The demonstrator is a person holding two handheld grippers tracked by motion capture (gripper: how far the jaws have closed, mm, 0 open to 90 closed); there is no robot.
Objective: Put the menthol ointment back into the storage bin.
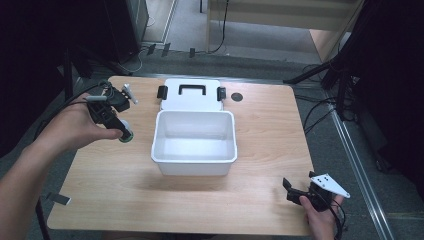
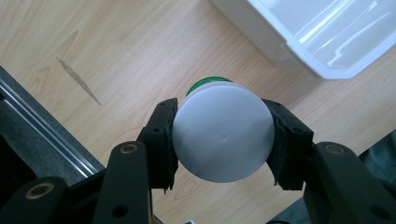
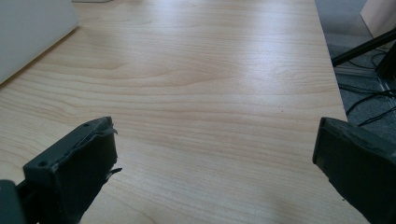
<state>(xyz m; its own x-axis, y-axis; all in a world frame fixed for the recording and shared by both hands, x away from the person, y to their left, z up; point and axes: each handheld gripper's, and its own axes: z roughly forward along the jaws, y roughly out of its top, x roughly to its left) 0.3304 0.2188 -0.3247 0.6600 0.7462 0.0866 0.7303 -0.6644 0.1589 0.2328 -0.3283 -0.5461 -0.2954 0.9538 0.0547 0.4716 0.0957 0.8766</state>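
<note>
Jaws of the left gripper (image 2: 223, 140) clamp a white-capped bottle (image 2: 223, 135) between them.

White bin (image 1: 194, 142), white lid (image 1: 190, 95) with black handle. Pale wood-grain table (image 1: 260, 180). White-capped jar (image 2: 223, 136), green band; black jaws.

White-capped green jar (image 2: 223, 133), seemingly upright, clamped beside the white bin (image 1: 194, 162).
</note>
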